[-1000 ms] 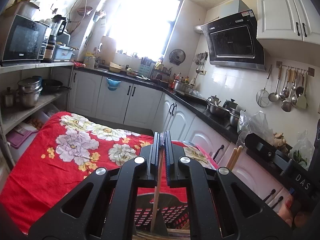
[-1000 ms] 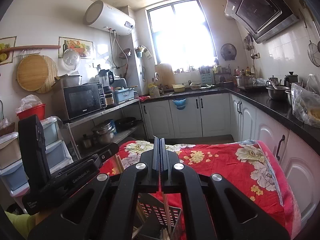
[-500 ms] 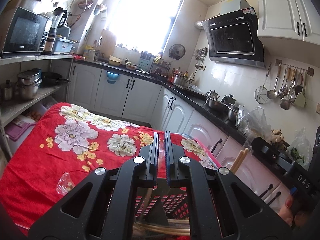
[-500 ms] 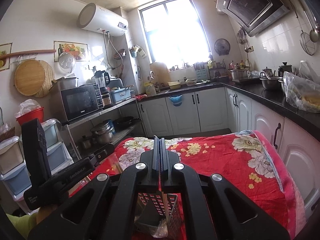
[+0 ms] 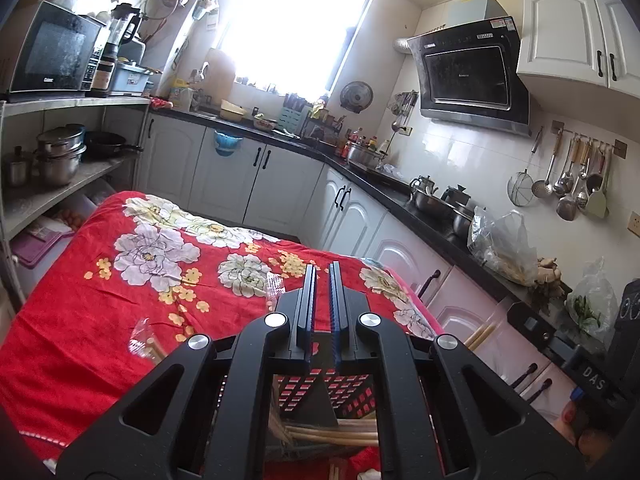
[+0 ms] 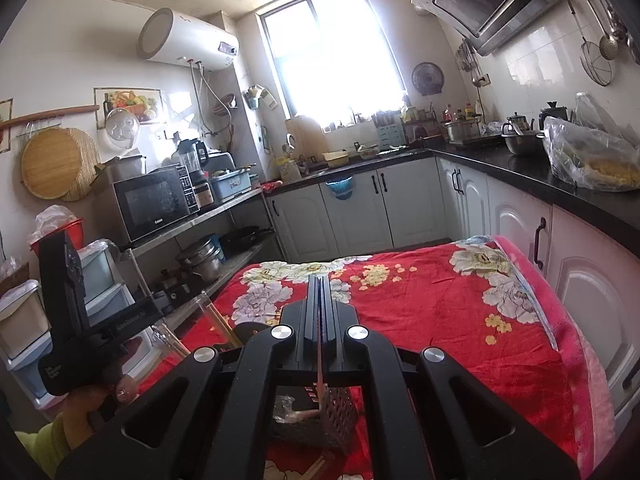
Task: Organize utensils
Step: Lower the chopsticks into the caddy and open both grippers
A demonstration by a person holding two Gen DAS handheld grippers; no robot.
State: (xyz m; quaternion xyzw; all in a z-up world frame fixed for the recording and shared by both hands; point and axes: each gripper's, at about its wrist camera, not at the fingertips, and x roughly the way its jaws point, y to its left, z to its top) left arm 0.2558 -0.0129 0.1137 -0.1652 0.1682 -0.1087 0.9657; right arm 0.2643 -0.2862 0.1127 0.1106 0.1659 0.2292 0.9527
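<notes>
Right claw (image 6: 320,300) clamping chopstick (image 6: 320,376)

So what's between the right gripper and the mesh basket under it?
One chopstick, pinched in the right gripper, reaches down toward the mesh basket; right wrist view shows it.
</notes>
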